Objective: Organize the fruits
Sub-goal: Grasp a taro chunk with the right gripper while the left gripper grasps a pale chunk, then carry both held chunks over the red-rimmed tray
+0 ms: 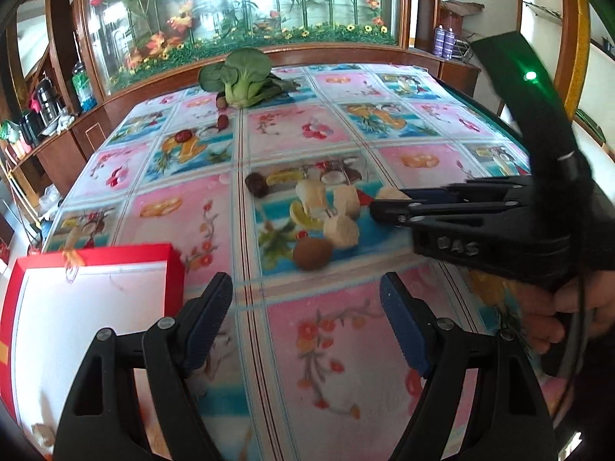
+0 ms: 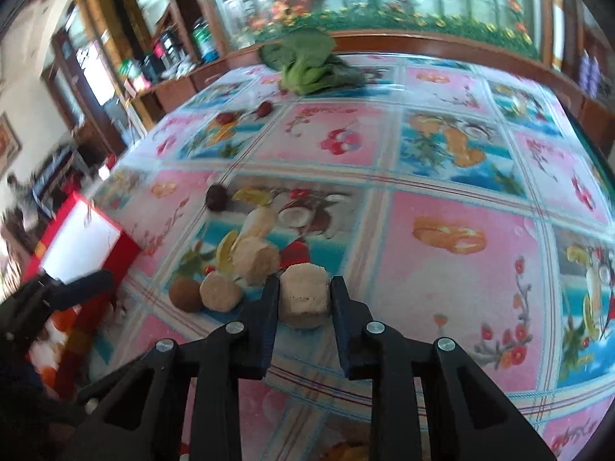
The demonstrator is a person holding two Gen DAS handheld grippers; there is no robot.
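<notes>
On the glossy, fruit-printed tablecloth (image 2: 453, 176), the right gripper (image 2: 303, 299) has its black jaws narrowed around a pale, rough, drum-shaped fruit piece (image 2: 304, 299), pads at both its sides. Just left of that piece lie two similar beige chunks (image 2: 258, 260) and a round brown fruit (image 2: 185, 295). The left gripper (image 1: 307, 326) stands wide, nothing between its ribbed blue pads, with the red-walled, white-lined box (image 1: 175, 272) farther left.

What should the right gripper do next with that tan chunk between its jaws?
Probably finish closing, then lift. The right gripper brackets the tan chunk, both jaws at its sides, and it still sits on the tablecloth. The red box is off to the left; the left gripper is open and empty.
</notes>
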